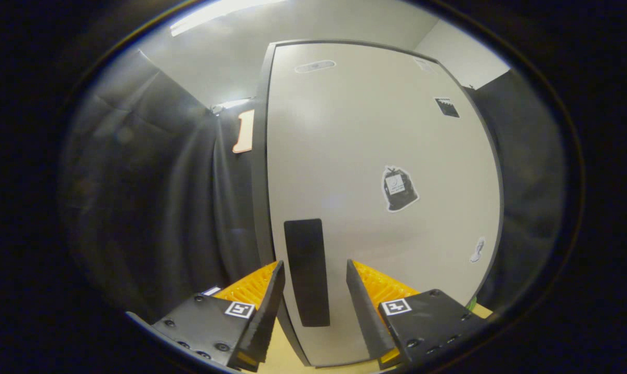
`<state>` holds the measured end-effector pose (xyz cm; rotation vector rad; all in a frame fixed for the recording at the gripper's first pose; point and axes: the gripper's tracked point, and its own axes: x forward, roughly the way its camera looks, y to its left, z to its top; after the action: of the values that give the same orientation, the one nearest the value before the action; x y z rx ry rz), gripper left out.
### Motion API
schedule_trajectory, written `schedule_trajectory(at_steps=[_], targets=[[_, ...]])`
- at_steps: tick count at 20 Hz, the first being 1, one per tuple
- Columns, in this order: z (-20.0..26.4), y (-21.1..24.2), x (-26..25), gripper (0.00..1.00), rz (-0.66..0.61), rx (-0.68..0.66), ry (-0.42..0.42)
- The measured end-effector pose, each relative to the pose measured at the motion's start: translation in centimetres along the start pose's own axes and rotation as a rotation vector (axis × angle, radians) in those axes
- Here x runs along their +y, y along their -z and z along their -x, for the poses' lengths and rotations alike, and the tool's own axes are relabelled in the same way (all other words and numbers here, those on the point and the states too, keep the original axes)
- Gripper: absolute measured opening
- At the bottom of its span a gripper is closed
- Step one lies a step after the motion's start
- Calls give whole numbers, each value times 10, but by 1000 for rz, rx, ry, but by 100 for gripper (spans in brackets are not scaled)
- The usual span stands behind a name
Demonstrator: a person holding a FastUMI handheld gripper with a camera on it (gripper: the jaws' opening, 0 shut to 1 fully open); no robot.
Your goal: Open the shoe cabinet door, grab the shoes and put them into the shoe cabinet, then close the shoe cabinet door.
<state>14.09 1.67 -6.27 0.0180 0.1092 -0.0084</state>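
The shoe cabinet [375,156] stands on the pale wooden floor [279,353].

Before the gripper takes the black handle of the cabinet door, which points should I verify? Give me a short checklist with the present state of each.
1. Cabinet door shut, so opening is the step due: ok.
2. Gripper open wide enough for the handle: ok.
3. Handle lies between the two fingers: ok.
4. Fingers pressing on the handle: not ok, gaps show on both sides.
5. How far the fingertips stand from the door face: cannot tell.
6. Shoes ready to grab: cannot tell.
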Motion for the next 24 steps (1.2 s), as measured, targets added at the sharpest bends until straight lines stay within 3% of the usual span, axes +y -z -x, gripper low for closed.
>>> schedule_trajectory(at_steps=[9,11,13,24], targets=[[1,4,4,21,-7,5,-15],[6,2,2,20,-21,-7,-8],[12,1,1,12,-26,-14,-5],[66,-4,-15,12,-41,-6,-66]])
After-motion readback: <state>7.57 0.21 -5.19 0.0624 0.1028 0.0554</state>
